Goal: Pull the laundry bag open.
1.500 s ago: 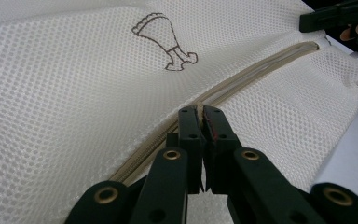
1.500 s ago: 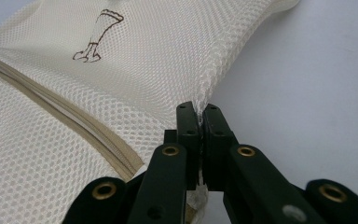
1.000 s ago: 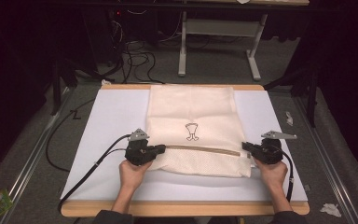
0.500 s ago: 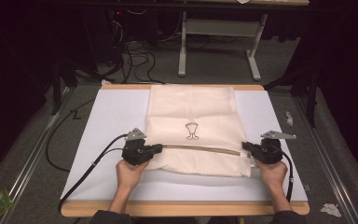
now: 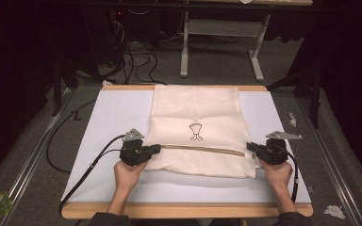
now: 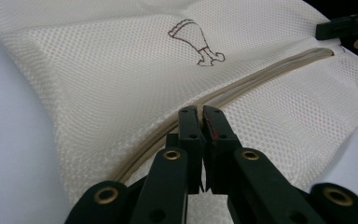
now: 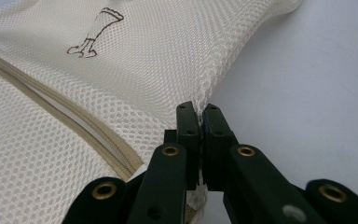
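Note:
A cream mesh laundry bag (image 5: pixel 195 113) lies flat on the white mat, with a small dark printed figure (image 5: pixel 195 131) and a tan zipper (image 5: pixel 202 149) running across its near part. My left gripper (image 5: pixel 156 149) is shut on the bag's left edge at the zipper end; in the left gripper view the jaws (image 6: pixel 200 114) pinch the zipper tape (image 6: pixel 261 77). My right gripper (image 5: pixel 250 147) is shut on the bag's right edge; in the right gripper view the mesh (image 7: pixel 168 60) is clamped between the fingertips (image 7: pixel 199 112).
The white mat (image 5: pixel 113 117) covers a wooden table (image 5: pixel 184 210). Cables (image 5: pixel 82 176) trail from the left gripper across the mat. Beyond the table stand a metal desk frame (image 5: pixel 221 28) and floor cables. Paper scraps (image 5: pixel 332 211) lie right of the table.
My left gripper has shifted slightly left and toward the person, pulling the bag's left edge with it. The right gripper holds still.

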